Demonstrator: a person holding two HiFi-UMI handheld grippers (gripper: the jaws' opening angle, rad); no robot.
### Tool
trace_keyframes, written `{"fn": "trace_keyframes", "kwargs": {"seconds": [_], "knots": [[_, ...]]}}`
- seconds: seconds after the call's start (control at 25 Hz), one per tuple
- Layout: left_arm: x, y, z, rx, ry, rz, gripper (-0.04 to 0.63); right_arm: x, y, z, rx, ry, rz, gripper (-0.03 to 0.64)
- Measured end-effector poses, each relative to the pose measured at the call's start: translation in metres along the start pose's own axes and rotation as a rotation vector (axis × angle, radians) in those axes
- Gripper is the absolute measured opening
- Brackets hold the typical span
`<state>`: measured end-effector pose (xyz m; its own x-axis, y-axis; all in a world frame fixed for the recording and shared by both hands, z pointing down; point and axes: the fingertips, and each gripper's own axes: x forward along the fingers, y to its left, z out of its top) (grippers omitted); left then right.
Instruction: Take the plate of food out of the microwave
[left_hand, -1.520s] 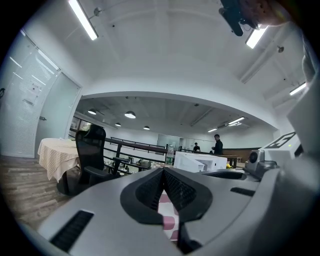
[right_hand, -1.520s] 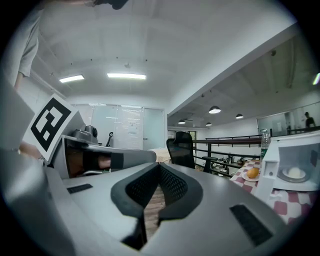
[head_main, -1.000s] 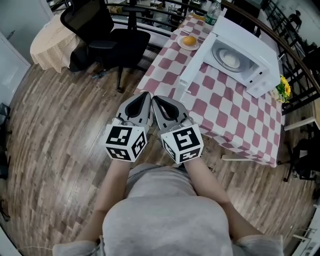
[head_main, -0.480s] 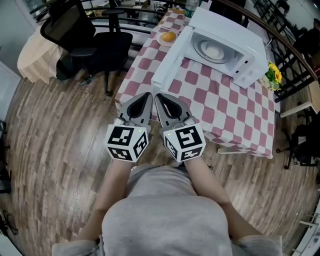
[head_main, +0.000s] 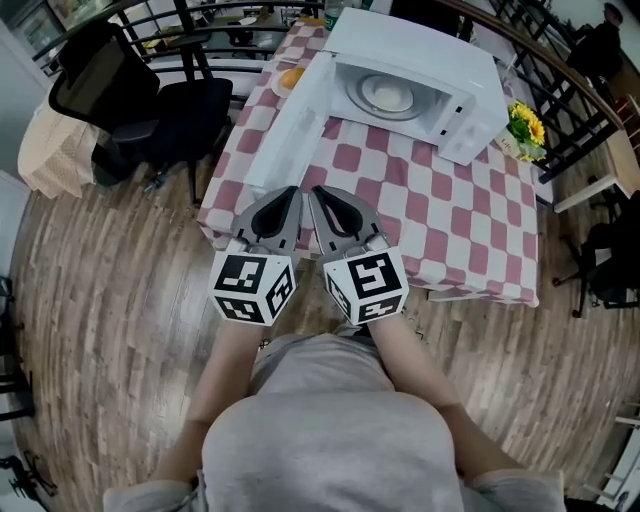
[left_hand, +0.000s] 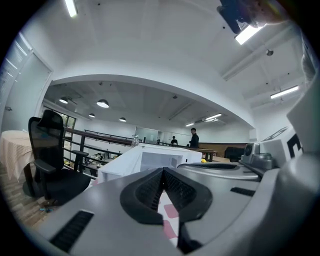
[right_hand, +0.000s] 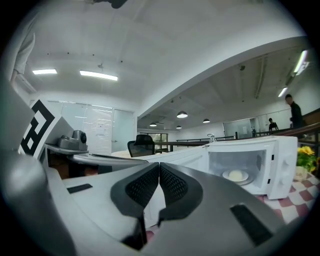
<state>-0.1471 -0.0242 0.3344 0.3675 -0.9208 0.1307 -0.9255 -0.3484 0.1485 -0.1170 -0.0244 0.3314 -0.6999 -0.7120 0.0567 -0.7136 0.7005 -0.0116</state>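
A white microwave stands on the far part of a red-and-white checked table, its door swung open to the left. Inside it sits a plate of pale food, which the right gripper view also shows as the plate of food. My left gripper and right gripper are held side by side at the table's near edge, well short of the microwave. Both are shut with nothing between their jaws.
A small plate with an orange item lies left of the microwave door. Yellow flowers stand to the right of the microwave. A black office chair is at the table's left, on wooden floor. Dark railings run behind the table.
The table and microwave have come nearer and shifted left in the head view as the person walked toward them. Both grippers kept their pose, still shut.
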Motion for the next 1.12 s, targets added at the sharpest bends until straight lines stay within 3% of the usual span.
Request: {"fn": "trace_keyframes", "kwargs": {"seconds": [0.56,1.12], "knots": [[0.072,-0.055,-0.014,0.033,0.055,-0.047,0.003,-0.017,-0.082,-0.014,0.029,0.009,-0.03,0.025],[0.147,-0.097,-0.022,-0.015,0.047,-0.02,0.003,-0.039,-0.174,-0.026,0.026,0.033,-0.044,0.025]]}}
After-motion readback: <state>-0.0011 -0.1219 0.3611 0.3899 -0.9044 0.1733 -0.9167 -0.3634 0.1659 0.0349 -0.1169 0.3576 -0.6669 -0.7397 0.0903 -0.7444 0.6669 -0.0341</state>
